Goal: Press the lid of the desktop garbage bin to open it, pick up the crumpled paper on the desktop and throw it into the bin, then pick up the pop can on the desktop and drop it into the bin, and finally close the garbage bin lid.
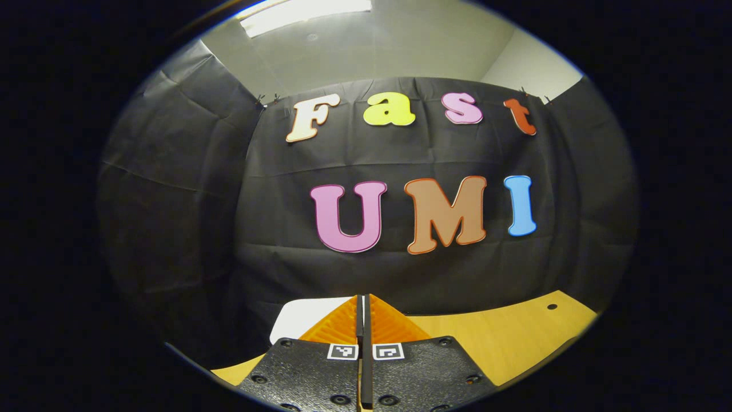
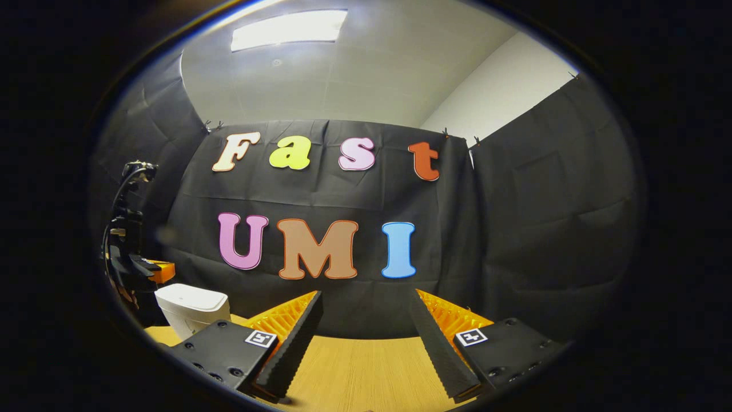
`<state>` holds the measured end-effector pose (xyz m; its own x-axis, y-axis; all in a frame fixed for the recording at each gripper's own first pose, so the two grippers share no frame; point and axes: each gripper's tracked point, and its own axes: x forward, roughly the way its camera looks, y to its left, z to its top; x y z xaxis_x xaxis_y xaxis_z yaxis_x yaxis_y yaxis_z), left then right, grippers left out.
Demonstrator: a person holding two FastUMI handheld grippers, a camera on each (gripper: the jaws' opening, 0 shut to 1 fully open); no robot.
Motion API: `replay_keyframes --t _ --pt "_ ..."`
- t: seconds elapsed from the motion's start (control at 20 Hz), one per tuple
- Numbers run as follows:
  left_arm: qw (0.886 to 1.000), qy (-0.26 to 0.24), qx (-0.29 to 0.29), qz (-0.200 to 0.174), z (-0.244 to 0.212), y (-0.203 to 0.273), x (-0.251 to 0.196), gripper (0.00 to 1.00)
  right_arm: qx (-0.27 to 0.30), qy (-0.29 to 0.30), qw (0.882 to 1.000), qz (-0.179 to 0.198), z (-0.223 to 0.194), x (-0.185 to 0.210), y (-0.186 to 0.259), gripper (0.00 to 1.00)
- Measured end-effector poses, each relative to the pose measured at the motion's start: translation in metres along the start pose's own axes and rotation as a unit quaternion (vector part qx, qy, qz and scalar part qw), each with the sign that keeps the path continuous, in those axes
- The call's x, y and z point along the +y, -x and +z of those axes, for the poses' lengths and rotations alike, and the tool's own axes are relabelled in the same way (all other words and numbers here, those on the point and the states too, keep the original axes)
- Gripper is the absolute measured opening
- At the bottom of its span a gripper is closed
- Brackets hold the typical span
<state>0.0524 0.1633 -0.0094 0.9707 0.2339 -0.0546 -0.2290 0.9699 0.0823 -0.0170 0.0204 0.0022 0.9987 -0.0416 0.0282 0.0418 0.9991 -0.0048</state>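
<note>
In the left gripper view, the left gripper (image 1: 363, 337) had its two fingers (image 1: 337, 326) pressed flat together with nothing between them, clenched on empty air. They pointed toward the far wall of black cloth (image 1: 171, 189). Directly behind the fingertips, partly hidden by them, stood the white garbage bin (image 1: 306, 317), with its flat top showing and the lid apparently down. The wooden surface (image 1: 503, 337) extended to the right of the bin, and a small dark hole sat near its far right edge.

In the right gripper view, the right gripper (image 2: 366, 337) was released, its fingers (image 2: 291, 343) spread wide apart and holding nothing, above bare wood of the surface (image 2: 354, 372). The garbage bin (image 2: 191, 309) stood at the far left on the surface, lid closed. Above and behind the bin, at the left edge, the left gripper (image 2: 134, 269) showed as a dark assembly with cables; its finger state could not be judged from that angle.

Each gripper body bore small square black-and-white coded markers (image 1: 343, 351) near the finger bases. No brand or readable label was discernible on the bin. A ceiling light panel (image 2: 289, 28) was lit overhead.
</note>
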Motion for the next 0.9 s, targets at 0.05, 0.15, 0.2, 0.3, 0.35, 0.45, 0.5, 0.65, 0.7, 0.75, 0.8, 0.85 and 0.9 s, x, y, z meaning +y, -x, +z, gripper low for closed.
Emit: replay_keyframes --t 0.05,0.15,0.2,0.3,0.35,0.45,0.5,0.65,0.7,0.75,0.8,0.85,0.9 --pt "1.0 0.0 0.011 0.002 -0.007 -0.007 0.005 0.0 0.001 0.001 1.0 -0.004 -0.001 0.0 0.002 0.97" --pt "0.999 0.005 0.032 0.004 -0.023 -0.018 0.013 0.0 0.005 0.004 1.0 -0.012 -0.003 0.002 0.006 0.97" --pt "0.999 0.01 0.043 0.001 -0.033 -0.023 0.015 0.0 0.007 0.006 1.0 -0.016 -0.006 0.002 0.007 0.97" --pt "0.998 0.019 0.066 -0.002 -0.051 -0.033 0.018 0.0 0.014 0.01 1.0 -0.025 -0.01 0.002 0.01 0.97" --pt "0.997 0.023 0.076 -0.002 -0.06 -0.037 0.019 0.0 0.017 0.011 0.999 -0.029 -0.011 0.001 0.012 0.97" --pt "0.995 0.032 0.093 -0.003 -0.072 -0.044 0.021 0.0 0.023 0.013 0.999 -0.036 -0.015 0.0 0.015 0.97" --pt "0.995 0.034 0.098 -0.005 -0.079 -0.045 0.022 0.0 0.027 0.014 0.999 -0.039 -0.016 0.0 0.016 0.97" --pt "0.993 0.038 0.109 -0.005 -0.09 -0.049 0.024 0.0 0.035 0.018 0.998 -0.045 -0.02 -0.001 0.018 0.97" --pt "0.994 0.035 0.105 -0.004 -0.089 -0.048 0.024 0.0 0.038 0.018 0.998 -0.045 -0.022 -0.001 0.017 0.97" --pt "0.994 0.023 0.106 -0.005 -0.091 -0.047 0.023 0.0 0.04 0.019 0.998 -0.044 -0.023 0.001 0.016 0.97" --pt "0.994 0.011 0.104 -0.003 -0.093 -0.047 0.023 0.0 0.043 0.021 0.998 -0.043 -0.025 0.003 0.015 0.97" --pt "0.995 0.006 0.1 0.0 -0.093 -0.047 0.024 0.0 0.047 0.024 0.998 -0.042 -0.027 0.003 0.014 0.97" --pt "0.995 0.012 0.101 0.004 -0.095 -0.046 0.026 0.0 0.051 0.027 0.998 -0.04 -0.031 0.005 0.013 0.97"
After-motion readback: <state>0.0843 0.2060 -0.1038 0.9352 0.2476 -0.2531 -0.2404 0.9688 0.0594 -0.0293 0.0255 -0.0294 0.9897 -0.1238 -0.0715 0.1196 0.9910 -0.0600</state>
